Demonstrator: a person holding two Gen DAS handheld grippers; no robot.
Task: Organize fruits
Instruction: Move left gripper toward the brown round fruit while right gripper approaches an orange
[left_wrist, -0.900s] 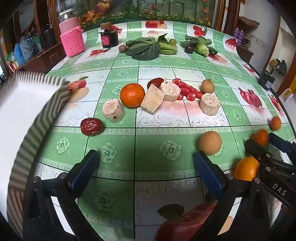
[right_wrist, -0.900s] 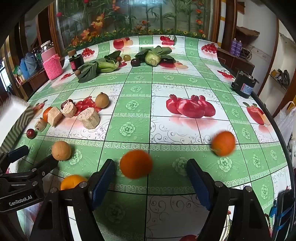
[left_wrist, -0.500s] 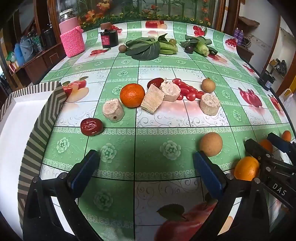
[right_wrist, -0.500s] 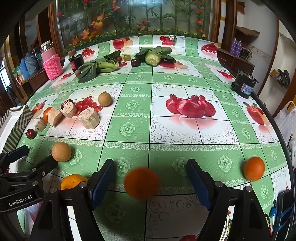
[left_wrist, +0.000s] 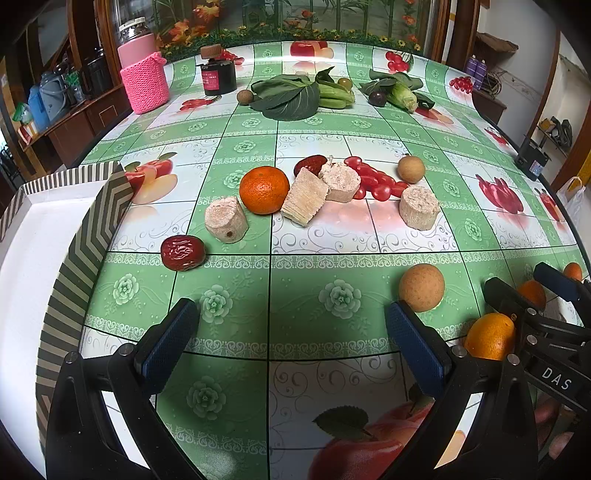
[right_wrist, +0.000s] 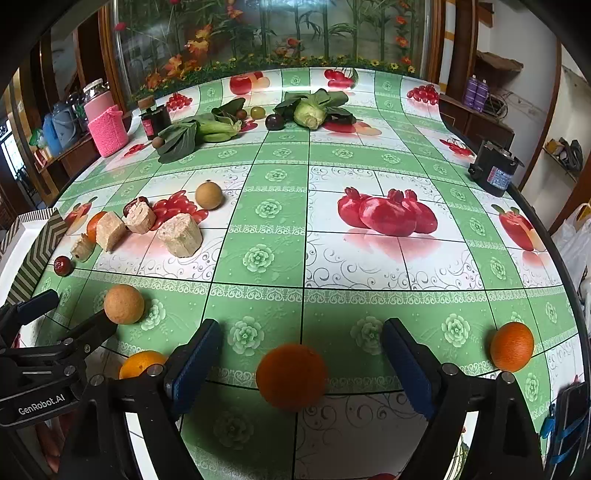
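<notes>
Both claws hover low over the near edge of a round table (right_wrist: 369, 258) covered in green-and-white fruit-print oilcloth.

Left gripper (left_wrist: 291, 332): blue-padded jaws spread wide, nothing between them, only bare cloth. Right gripper (right_wrist: 301, 354): jaws also wide; a blurred round orange (right_wrist: 291, 376) sits in the gap, touching neither pad.

Container: a white shallow box with a grey chevron-striped rim (left_wrist: 85, 240) at the table's left edge. The part of its white floor that shows holds nothing; the rest is out of frame.

Loose fruit on the cloth:
- a tan rough-skinned ball fruit (left_wrist: 421, 287) just ahead of the left gripper's right finger
- a yellow-orange citrus (left_wrist: 489, 336) between the two grippers
- a second orange (right_wrist: 512, 346) near the right rim, well apart from the rest
- mid-table cluster: a bright mandarin (left_wrist: 264, 189), four pale cut sugarcane chunks (left_wrist: 305, 196), a pile of red cherry tomatoes (left_wrist: 373, 179), a small tan longan-like fruit (left_wrist: 411, 169), touching or just beside one another
- a wrinkled red jujube (left_wrist: 183, 252) near the box's rim

Far side: leafy greens (left_wrist: 291, 96), a pale cabbage-like head (right_wrist: 309, 113), a dark plum (right_wrist: 274, 122), a black jar with red label (left_wrist: 218, 75) and a jar in a pink knitted sleeve (left_wrist: 145, 83).
</notes>
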